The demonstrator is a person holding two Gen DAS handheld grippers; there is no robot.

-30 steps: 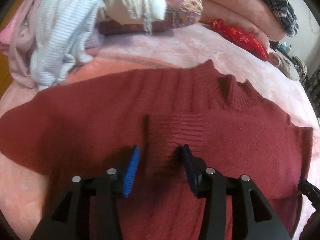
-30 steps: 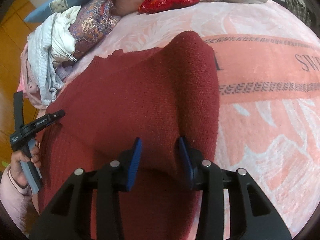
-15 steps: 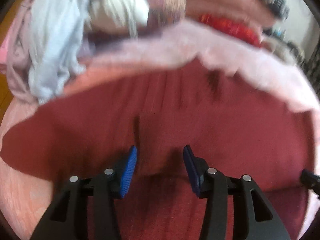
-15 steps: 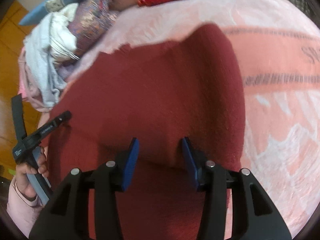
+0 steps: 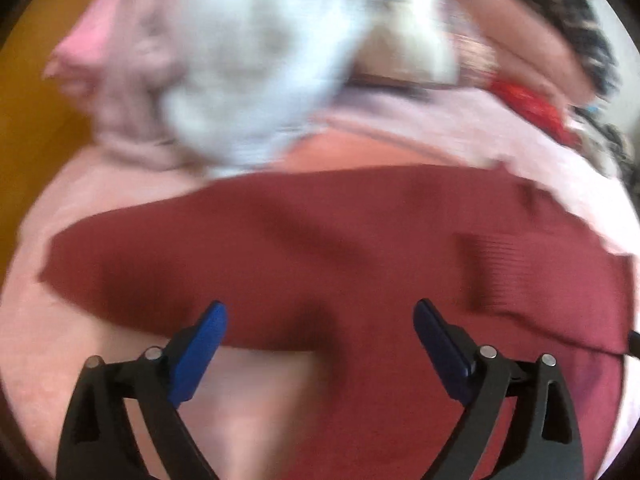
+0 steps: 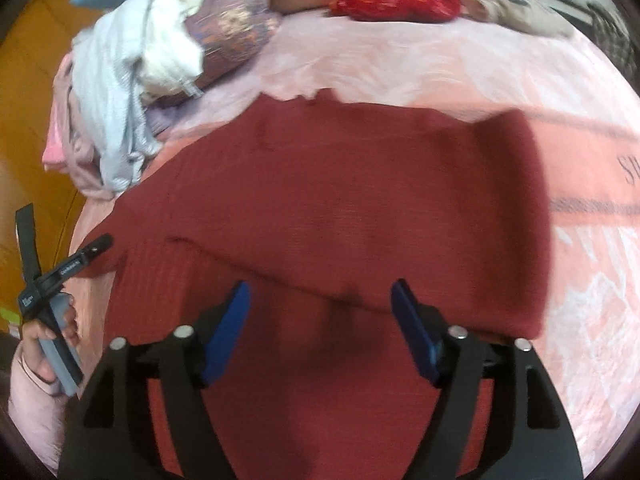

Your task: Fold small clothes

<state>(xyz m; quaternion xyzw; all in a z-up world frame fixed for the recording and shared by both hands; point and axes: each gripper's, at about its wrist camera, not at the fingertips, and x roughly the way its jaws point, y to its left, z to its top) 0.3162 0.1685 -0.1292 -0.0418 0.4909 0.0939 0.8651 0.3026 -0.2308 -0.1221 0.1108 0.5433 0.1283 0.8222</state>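
Note:
A dark red knit sweater (image 5: 340,240) lies spread on a pink blanket (image 5: 52,344), with a folded layer across it. It also shows in the right wrist view (image 6: 340,208). My left gripper (image 5: 318,332) is open and empty, just above the sweater's near edge. My right gripper (image 6: 320,308) is open and empty, over the folded edge of the sweater. The left gripper's handle and the hand holding it (image 6: 52,304) show at the left of the right wrist view.
A heap of white, striped and pink clothes (image 6: 120,92) lies at the far left of the bed. A patterned cushion (image 6: 236,36), a red bundle (image 6: 396,2) and folded pink bedding (image 5: 516,40) lie along the back. Orange floor (image 6: 28,80) lies left of the bed.
Both grippers opened wide and let go of the sweater fabric they held. The left gripper swung left, so the clothes heap now fills more of its view. The folded layer now lies flat.

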